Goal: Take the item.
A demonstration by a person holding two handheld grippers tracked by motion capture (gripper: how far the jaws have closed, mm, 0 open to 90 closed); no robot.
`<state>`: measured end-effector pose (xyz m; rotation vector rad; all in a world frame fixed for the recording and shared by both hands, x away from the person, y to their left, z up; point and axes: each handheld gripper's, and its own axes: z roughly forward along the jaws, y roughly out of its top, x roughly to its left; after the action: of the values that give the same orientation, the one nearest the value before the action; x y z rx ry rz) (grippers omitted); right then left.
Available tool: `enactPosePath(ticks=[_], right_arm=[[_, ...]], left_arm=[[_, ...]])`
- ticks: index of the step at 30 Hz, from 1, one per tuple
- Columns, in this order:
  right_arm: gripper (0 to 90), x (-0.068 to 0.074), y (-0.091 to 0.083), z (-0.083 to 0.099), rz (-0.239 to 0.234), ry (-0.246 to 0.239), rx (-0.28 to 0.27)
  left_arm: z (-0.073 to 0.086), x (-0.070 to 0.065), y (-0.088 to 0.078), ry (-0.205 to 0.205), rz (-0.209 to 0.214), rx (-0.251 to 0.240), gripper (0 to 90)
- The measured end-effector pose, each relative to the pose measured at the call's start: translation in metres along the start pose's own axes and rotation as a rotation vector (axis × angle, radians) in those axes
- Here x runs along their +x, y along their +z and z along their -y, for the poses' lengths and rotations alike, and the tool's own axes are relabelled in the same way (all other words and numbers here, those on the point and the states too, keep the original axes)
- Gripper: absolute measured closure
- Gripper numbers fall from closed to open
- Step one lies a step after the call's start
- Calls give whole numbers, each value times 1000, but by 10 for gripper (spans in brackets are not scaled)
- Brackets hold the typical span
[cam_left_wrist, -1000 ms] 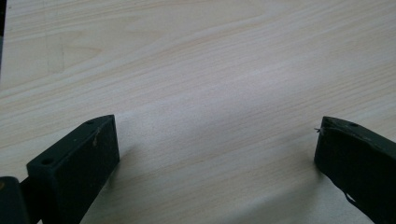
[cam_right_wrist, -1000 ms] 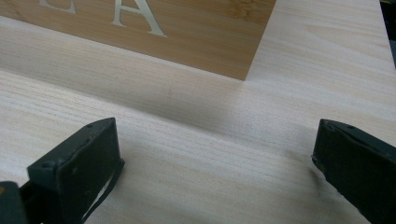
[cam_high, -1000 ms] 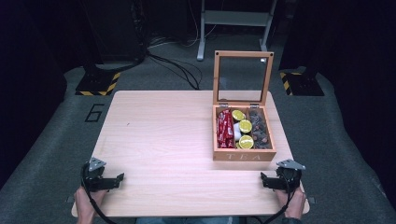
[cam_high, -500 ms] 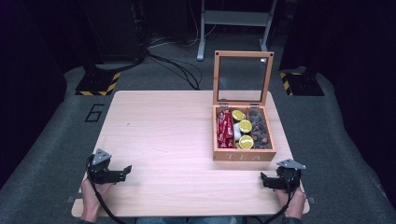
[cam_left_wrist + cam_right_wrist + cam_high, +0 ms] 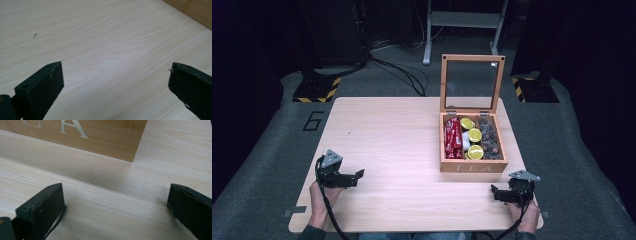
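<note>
Pale wooden table (image 5: 402, 150) amid a dark room. At about two o'clock on it, tea box (image 5: 473, 145), lid raised upright, compartments full: red sachets, yellow-topped cups, dark pieces. Left gripper (image 5: 352, 177) at seven o'clock, jaws wide, empty, well apart from it. Right gripper (image 5: 498, 194) at five o'clock, jaws wide, empty, near its front wall (image 5: 82, 135). Nothing lifted out yet; seemingly all still ahead.

Metal stand (image 5: 464, 20), hazard-striped bases (image 5: 314, 92).
</note>
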<state>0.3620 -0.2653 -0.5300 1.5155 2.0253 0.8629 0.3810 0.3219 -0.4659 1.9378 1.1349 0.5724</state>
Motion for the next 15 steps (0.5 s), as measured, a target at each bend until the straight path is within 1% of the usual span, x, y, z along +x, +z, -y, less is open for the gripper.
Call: enactPosePath(ticks=[1, 2, 3, 4, 5, 6, 7, 8, 9, 11, 12, 14, 15], right_arm=[[5, 0, 0, 0, 0, 0, 0], [5, 0, 0, 0, 0, 0, -1], [5, 0, 0, 0, 0, 0, -1], [5, 0, 0, 0, 0, 0, -1], [5, 0, 0, 0, 0, 0, -1], [5, 0, 0, 0, 0, 0, -1], [5, 0, 0, 0, 0, 0, -1], [5, 0, 0, 0, -1, 0, -1], [5, 0, 0, 0, -1, 0, -1], [5, 0, 0, 0, 0, 0, -1], [5, 0, 0, 0, 0, 0, -1], [5, 0, 0, 0, 0, -1, 1], [5, 0, 0, 0, 0, 0, -1]], left_arm=[[-3, -2, 1, 15, -6, -1, 0], [-8, -4, 2, 20, 8, -7, 0], [-8, -4, 2, 20, 8, -7, 0], [-11, -5, 2, 19, 18, -10, 0], [-17, -8, 3, 28, 25, -20, 0], [-17, -8, 3, 28, 25, -20, 0], [-20, -10, 4, 35, 26, -24, 0], [-26, -14, 6, 55, 29, -22, 0], [-26, -14, 6, 55, 29, -22, 0], [-35, -20, 10, 87, 32, -23, 0], [-35, -20, 10, 87, 32, -23, 0], [-39, -24, 12, 98, 38, -33, 0], [-43, -26, 14, 101, 47, -59, 0]])
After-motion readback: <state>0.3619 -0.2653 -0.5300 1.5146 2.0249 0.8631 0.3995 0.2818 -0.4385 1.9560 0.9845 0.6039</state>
